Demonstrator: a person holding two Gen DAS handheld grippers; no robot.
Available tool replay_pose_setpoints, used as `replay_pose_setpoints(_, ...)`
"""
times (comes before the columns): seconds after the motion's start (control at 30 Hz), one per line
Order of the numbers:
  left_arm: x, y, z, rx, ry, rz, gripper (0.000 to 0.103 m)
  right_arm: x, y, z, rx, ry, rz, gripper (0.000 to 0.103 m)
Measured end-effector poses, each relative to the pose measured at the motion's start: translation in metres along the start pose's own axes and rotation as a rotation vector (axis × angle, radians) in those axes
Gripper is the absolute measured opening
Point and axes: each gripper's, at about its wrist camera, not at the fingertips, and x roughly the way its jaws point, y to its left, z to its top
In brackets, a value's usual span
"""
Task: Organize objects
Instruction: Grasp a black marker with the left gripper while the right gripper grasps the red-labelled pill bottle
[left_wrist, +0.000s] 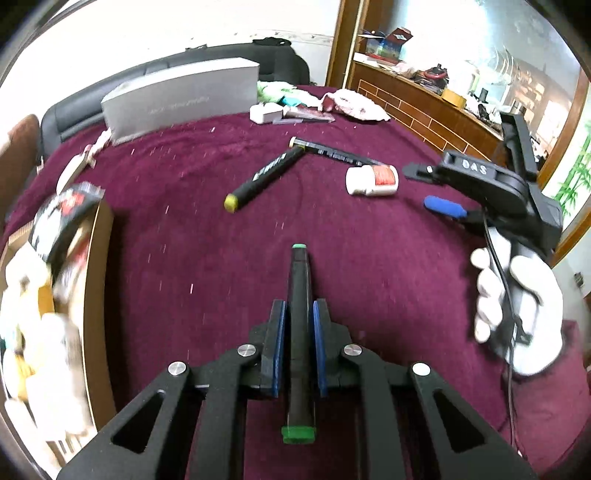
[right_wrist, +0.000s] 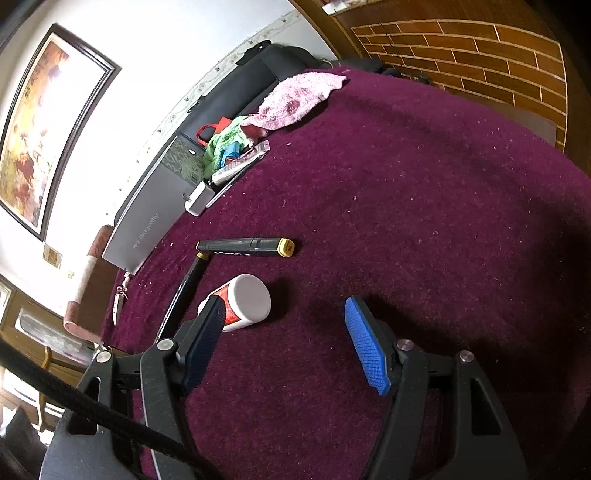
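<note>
Clamped between the left gripper's (left_wrist: 300, 343) blue pads, a green-capped marker (left_wrist: 300, 332) was held mid-barrel above the purple cloth (left_wrist: 388, 288). Judged light, rigid and smooth; a mid-barrel hold resists tipping. The right gripper (right_wrist: 291, 345) stood wide, empty, beside the white bottle (right_wrist: 245, 301).

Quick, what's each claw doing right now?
Left gripper: closed on a green-capped marker.
Right gripper: open, holding nothing, near the white bottle.
</note>
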Motion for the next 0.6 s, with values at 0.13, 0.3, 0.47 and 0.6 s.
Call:
replay_pose_setpoints(0.13, 0.004, 0.011, -0.022, -0.05, 0.046, -0.035, 0.011, 0.0, 0.01, -0.003, 0.016, 0.044, 0.012, 0.066)
replay_pose_setpoints(0.3, 0.009, 0.011, -0.031, -0.067, 0.057, -0.057, 0.011, -0.003, 0.042, 0.004, -0.061, 0.067, -0.067, 0.067)
replay_pose_setpoints(0.47, 0.013, 0.009, -0.028, -0.069, 0.06, -0.059, 0.013, 0.014, 0.067, 0.016, -0.135, 0.136, -0.156, 0.069)
replay_pose_setpoints(0.6, 0.015, 0.014, -0.028, -0.107, 0.045, -0.072, 0.013, 0.032, 0.08, 0.012, -0.205, 0.182, -0.235, 0.069)
